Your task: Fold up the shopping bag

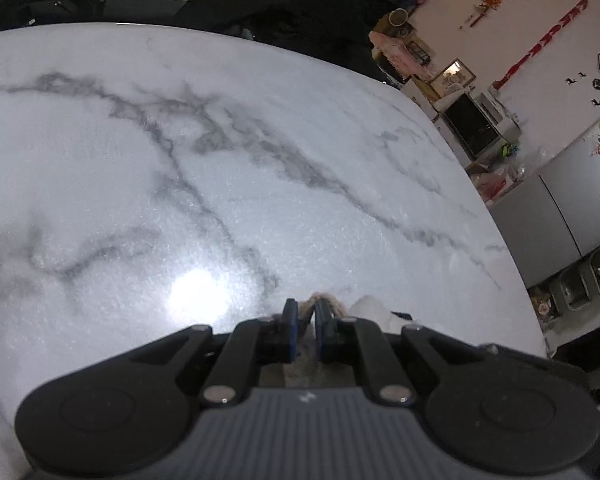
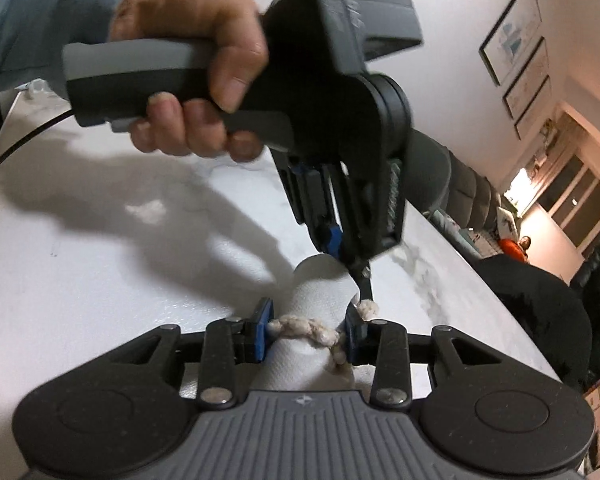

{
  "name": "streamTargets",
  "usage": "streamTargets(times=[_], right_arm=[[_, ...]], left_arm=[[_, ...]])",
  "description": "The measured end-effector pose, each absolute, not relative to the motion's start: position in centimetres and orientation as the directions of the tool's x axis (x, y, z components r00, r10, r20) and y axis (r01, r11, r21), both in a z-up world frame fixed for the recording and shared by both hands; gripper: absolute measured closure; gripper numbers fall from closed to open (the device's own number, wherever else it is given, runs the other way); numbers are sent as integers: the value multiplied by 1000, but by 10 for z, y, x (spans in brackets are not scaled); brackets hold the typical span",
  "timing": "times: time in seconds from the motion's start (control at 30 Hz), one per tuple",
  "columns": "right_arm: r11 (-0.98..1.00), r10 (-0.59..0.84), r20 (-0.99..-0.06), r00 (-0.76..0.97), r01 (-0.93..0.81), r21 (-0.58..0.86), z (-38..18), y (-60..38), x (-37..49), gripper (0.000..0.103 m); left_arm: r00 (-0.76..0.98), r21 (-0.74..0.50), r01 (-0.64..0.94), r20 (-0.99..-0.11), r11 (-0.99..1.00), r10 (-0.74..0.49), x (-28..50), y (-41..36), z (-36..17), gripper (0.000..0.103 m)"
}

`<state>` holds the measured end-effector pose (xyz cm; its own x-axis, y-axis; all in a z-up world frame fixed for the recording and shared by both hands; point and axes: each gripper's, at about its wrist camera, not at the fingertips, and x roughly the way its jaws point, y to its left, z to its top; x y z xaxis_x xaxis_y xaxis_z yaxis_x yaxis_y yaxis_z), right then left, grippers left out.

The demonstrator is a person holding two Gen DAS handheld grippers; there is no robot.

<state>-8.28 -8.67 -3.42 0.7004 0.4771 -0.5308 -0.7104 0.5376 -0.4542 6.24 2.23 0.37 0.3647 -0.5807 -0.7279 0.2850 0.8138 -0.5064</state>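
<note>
The left gripper (image 1: 306, 312) has its blue-padded fingers nearly together, pinching a braided beige rope handle (image 1: 316, 300) that pokes up between the tips. Just right of those tips a small fold of the white fabric shopping bag (image 1: 366, 308) shows above the black linkage. Beyond it stretches the white marble-pattern table with grey veins (image 1: 220, 160), a bright lamp reflection lying on the near part, and a dark-clothed figure sits at the far edge.

In the right wrist view the right gripper (image 2: 309, 330) has its fingers spread apart on either side of a rolled or bunched part of the white bag (image 2: 320, 292). The braided rope handle (image 2: 300, 326) runs across the gap from one blue pad to the other, with a frayed end past the right pad (whether the pads truly press on anything cannot be told). The bag rests on the table (image 2: 80, 280) directly in front of this gripper. Farther off, the person's hand (image 2: 192, 76) in a light blue sleeve grips the grey handle of the left gripper (image 2: 342, 248), which points steeply down with its tips at the far end of the bag.
</note>
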Motion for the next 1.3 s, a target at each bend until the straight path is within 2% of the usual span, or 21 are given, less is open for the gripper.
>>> streamTargets(times=[0.1,0.13,0.2,0.4,0.53,0.63,0.77,0.9,1.0,1.1,1.23,1.27,1.3], right_arm=[[562,468,-532,706,-702,-437,-32,-89,-84,68],[568,466,-531,708,-699,-434,-31,-90,-83,68],[580,468,-526,710,-696,-422,-31,-92,-84,68],[616,535,-527,660,-732,-291,-21,-107,-81,68],[700,616,-486,620,-714,-24,-9,-138,-70,70],[704,707,-389,590,-635,317,3,-175,-51,71],[556,778,-225,586,-475,682,0,-215,-33,71],[346,796,-100,597,-312,885,-21,-238,-30,71],[203,792,-3,611,-258,945,-29,-244,-25,71],[161,759,29,651,-231,959,-34,-246,-32,71],[137,744,69,665,-253,958,-30,-243,-37,71],[146,742,70,667,-262,954,-29,-243,-38,71],[157,742,64,667,-266,951,-28,-243,-37,71]], left_arm=[[384,-594,259,-661,762,-645,58,41,9,95],[381,-610,253,-650,751,-657,56,45,11,93],[379,-616,248,-649,748,-660,49,52,14,76],[378,-609,263,-649,749,-660,37,64,14,66],[395,-664,247,-597,706,-699,36,77,11,65],[419,-725,265,-506,635,-754,29,86,11,62],[431,-788,280,-407,549,-805,18,88,12,59],[423,-810,320,-342,491,-839,5,81,16,58],[385,-831,357,-286,427,-878,-5,70,13,50],[329,-839,392,-256,378,-909,-13,54,7,42],[286,-809,435,-292,395,-913,-18,28,2,36],[285,-811,435,-289,392,-914,-18,26,1,39],[284,-811,440,-280,385,-917,-20,24,1,58]])
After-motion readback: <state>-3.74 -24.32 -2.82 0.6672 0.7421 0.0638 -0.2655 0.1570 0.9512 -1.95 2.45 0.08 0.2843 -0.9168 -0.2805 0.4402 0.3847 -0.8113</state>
